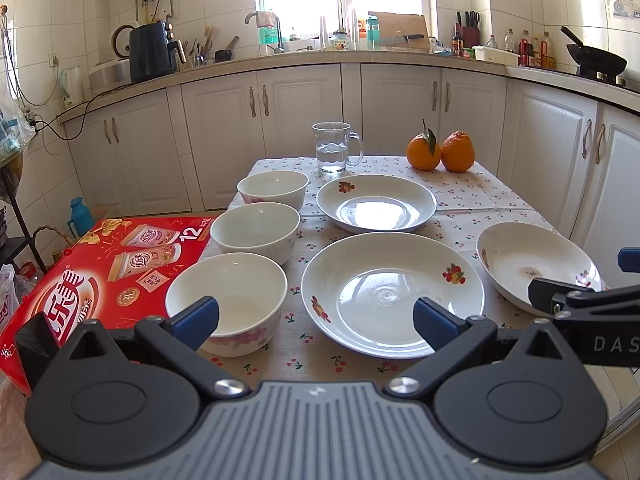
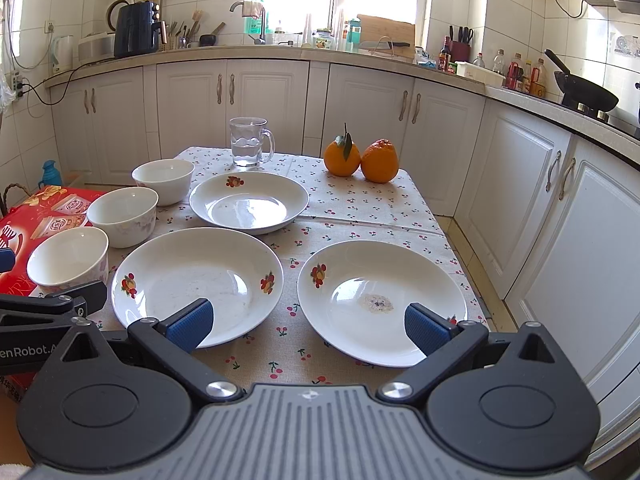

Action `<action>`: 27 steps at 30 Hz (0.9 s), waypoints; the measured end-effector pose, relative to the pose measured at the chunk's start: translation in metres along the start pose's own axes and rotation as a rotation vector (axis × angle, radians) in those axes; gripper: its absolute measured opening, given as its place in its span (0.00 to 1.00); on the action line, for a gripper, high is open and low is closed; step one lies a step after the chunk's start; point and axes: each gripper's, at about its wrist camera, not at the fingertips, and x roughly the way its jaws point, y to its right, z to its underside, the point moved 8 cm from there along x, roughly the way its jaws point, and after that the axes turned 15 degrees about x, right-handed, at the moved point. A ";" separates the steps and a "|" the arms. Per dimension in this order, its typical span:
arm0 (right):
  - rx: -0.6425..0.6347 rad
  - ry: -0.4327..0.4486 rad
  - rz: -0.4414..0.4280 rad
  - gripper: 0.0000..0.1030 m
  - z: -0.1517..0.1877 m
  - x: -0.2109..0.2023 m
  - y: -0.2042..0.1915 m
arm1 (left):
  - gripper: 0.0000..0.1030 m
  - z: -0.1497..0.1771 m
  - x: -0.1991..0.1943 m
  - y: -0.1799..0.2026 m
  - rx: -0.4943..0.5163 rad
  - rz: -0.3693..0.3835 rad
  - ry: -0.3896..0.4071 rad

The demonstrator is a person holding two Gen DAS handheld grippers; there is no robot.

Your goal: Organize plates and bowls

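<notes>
Kitchen table (image 1: 472, 196) with a cherry-print cloth holds three bowls lined up along its left side and three plates to their right. Left hand-held gripper (image 1: 316, 320) hovers with fingers spread, empty, the nearest bowl (image 1: 226, 300) just ahead on its left. Right hand-held gripper (image 2: 307, 326), also spread and empty, probably sits nearest the rightmost plate (image 2: 382, 300).

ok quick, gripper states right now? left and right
Left gripper: open, holding nothing, above the table edge between a bowl and a plate.
Right gripper: open, holding nothing, between two plates.
</notes>
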 end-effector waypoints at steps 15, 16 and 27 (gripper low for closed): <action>0.000 -0.002 0.000 1.00 0.001 0.001 0.001 | 0.99 0.000 0.000 0.000 0.001 -0.001 0.000; 0.000 -0.002 0.001 1.00 0.000 0.001 0.001 | 0.99 0.000 0.000 0.000 0.001 -0.001 0.000; -0.007 -0.005 -0.008 1.00 0.000 0.005 0.001 | 0.99 0.001 0.007 0.001 0.013 0.007 -0.002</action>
